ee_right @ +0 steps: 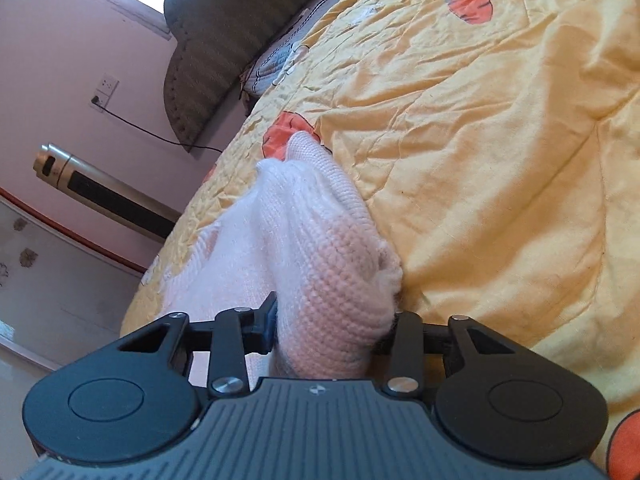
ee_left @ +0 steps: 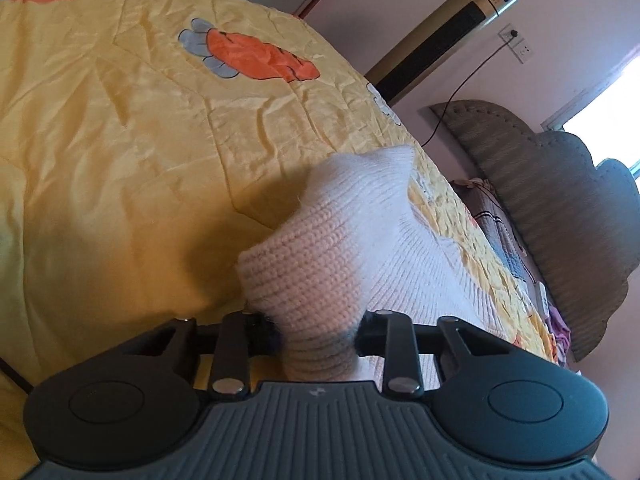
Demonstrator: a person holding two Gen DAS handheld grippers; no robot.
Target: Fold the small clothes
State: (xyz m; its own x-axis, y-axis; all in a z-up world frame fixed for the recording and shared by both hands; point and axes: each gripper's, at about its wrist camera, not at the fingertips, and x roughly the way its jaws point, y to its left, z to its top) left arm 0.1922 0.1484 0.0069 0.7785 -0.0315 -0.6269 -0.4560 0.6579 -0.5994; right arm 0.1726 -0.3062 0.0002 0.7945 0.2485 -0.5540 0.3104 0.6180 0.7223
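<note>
Garment: a white knitted sweater (ee_left: 320, 240) is seen at lower centre of the left wrist view, and again at lower centre of the right wrist view (ee_right: 304, 240), lying on a yellow quilt (ee_left: 120, 140) printed with orange carrots.
Left gripper (ee_left: 320, 330): narrowed onto a bunched, ribbed part of the sweater, knit being pinched between the pads.
Right gripper (ee_right: 332, 328): likewise closed on a gathered fold of knit, low in its frame.
Reason for two holds: two separate points are probably taken so the cloth can be lifted and laid over without sagging.
Lie of cloth: the rest is trailed upward in both frames, resting on the quilt.
Background: a gold tower fan (ee_left: 448, 36) and a grey headboard (ee_left: 560, 208) are visible at upper right.
Stage: judged to be early, no tidy fold being visible yet.
</note>
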